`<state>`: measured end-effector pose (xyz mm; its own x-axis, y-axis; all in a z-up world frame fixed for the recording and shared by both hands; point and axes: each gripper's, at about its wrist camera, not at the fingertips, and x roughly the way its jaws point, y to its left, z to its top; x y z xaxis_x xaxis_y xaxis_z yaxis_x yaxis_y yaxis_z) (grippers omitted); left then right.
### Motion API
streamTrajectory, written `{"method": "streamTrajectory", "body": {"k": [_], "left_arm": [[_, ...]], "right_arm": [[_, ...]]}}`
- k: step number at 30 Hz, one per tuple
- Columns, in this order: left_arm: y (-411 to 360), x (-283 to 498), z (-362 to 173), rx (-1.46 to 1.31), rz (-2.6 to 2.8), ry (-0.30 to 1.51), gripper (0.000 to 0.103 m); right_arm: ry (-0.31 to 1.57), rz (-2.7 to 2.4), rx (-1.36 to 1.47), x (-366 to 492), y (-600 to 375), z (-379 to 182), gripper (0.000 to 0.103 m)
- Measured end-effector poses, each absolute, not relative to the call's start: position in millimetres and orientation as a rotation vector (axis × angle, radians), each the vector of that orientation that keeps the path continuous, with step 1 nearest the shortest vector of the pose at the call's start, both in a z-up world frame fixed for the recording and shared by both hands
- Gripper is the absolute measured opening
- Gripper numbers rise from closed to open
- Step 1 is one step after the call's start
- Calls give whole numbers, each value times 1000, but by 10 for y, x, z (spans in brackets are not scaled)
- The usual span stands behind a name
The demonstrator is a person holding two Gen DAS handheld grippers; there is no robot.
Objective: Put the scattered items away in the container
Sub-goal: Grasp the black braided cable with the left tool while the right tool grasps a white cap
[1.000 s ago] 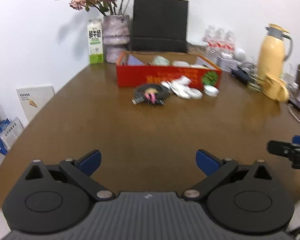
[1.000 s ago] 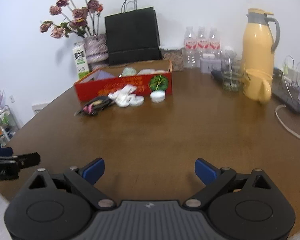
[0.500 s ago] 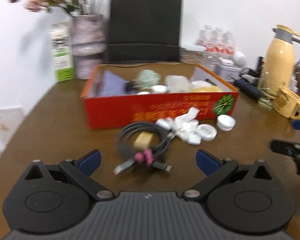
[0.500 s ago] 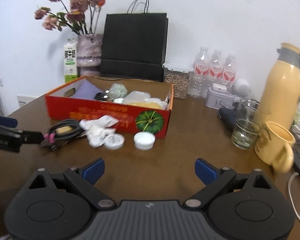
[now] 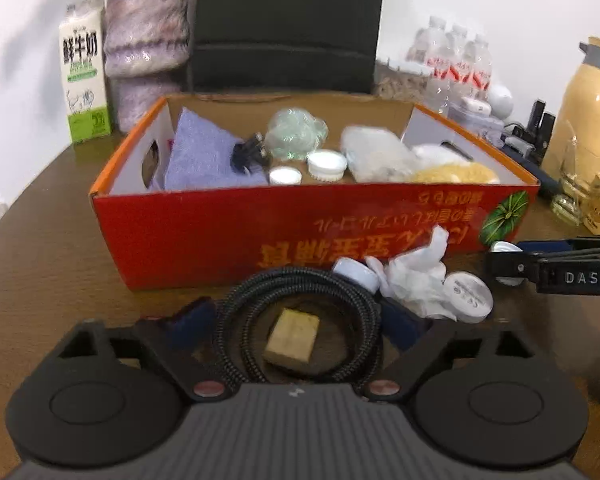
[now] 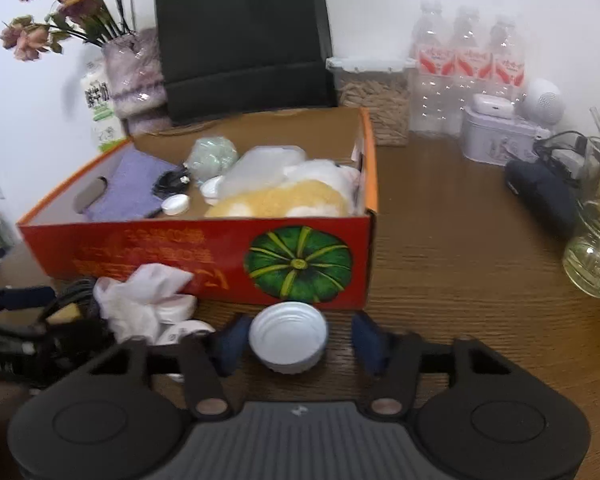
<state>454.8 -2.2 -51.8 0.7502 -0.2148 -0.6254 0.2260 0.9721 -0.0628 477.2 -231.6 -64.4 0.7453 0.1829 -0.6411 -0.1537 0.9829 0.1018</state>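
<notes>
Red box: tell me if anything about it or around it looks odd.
The red box sits with its printed text upside down in the left wrist view. In front of it on the table, a coiled cable, crumpled tissue and white lid lie outside.

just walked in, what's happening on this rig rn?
A person with a handheld gripper in each hand is tidying loose items into the red cardboard box. The left gripper is open, its fingers either side of the coiled black cable, which rings a small tan block. The right gripper is open around a white jar lid in front of the box. Nothing is gripped yet. Crumpled white tissue and more lids sit between them; the box already holds several things.
</notes>
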Motion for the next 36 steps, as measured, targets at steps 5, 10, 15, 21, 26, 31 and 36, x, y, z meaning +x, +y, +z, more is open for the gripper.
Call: {"method": "streamTrajectory", "body": {"k": [5, 10, 15, 21, 26, 31, 36], "left_arm": [[-124, 4418, -503, 82, -240, 641, 84], [-91, 4338, -434, 61, -232, 622, 52], [21, 4078, -320, 3, -188, 599, 16], [108, 3656, -321, 16, -134, 567, 67], [70, 3690, -274, 156, -124, 485, 103], [165, 4269, -458, 133, -150, 685, 103], [309, 4363, -493, -9, -174, 692, 89]], "right_arm": [[685, 180, 47, 4742, -2318, -668, 40], [678, 140, 22, 4619, -2292, -624, 40], [602, 150, 36, 4234, -2259, -435, 40], [589, 165, 96, 3710, -2249, -401, 40], [615, 193, 124, 3405, -2198, -448, 40], [617, 202, 135, 3252, -2214, -435, 40], [649, 172, 140, 3201, -2275, -518, 40]]}}
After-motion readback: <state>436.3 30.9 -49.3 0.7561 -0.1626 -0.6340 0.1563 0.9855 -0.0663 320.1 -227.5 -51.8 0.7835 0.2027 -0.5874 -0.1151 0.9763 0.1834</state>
